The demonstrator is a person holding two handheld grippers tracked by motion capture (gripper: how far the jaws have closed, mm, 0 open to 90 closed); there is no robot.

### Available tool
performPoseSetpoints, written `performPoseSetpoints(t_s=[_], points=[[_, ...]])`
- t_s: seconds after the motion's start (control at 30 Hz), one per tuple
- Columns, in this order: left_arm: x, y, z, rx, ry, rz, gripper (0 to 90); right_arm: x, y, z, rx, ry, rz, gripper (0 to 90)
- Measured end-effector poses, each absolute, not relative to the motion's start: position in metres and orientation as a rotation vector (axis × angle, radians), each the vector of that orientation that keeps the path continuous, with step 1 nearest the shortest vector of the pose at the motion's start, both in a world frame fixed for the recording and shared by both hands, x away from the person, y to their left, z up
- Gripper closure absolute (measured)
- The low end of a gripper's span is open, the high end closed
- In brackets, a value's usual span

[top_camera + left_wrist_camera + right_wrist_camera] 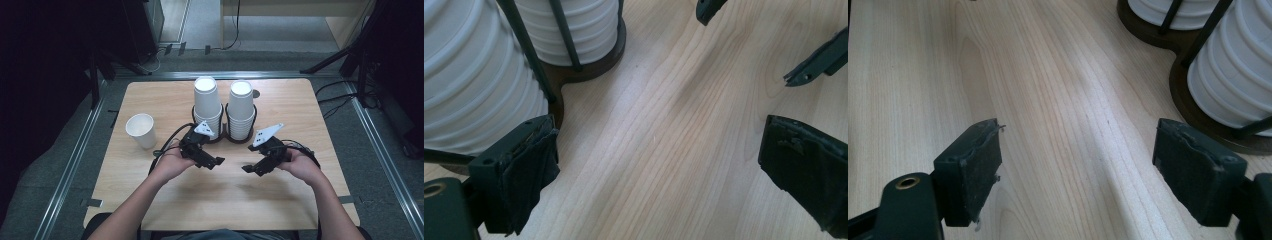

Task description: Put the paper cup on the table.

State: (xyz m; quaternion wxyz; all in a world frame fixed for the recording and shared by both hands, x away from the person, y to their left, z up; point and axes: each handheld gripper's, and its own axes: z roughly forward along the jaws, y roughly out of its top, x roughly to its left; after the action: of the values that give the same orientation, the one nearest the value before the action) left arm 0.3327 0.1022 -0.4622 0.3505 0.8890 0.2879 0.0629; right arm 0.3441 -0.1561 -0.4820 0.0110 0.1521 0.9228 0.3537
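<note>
High view: wooden table [150, 210], with two stacks of white paper cups standing upside down in a dark wire holder [224, 131] near the far edge, left stack [207, 104] and right stack [241, 109] side by side. Single white cup [141, 130] upright, well to the left of the holder. Left gripper [216, 162] held low over the table just in front of the left stack, jaws apart, nothing between them. Right gripper [248, 169] level with it in front of the right stack, tips turned toward the left one, a bare strip of wood between the two.

Left gripper view: jaws spread wide over bare wood grain, empty. Ribbed rims of both stacks close at upper left, dark holder base and thin black rods around them. Right gripper's jaw tips in sight at upper right.

Right gripper view: jaws wide apart, only table between the black pads [975, 167]. Stacked cups and the brown holder base at upper right, just beyond the right-hand jaw, not touching it.
</note>
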Motion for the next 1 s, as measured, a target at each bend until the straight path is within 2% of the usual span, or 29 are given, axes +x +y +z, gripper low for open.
performPoseSetpoints(t_s=[1.0], points=[[0.3344, 0.1012, -0.4658, 2.332, 0.721, 0.163, 2.9, 0.3419, -0.1594, -0.4808, 0.466, 2.878, 1.102, 19.6]])
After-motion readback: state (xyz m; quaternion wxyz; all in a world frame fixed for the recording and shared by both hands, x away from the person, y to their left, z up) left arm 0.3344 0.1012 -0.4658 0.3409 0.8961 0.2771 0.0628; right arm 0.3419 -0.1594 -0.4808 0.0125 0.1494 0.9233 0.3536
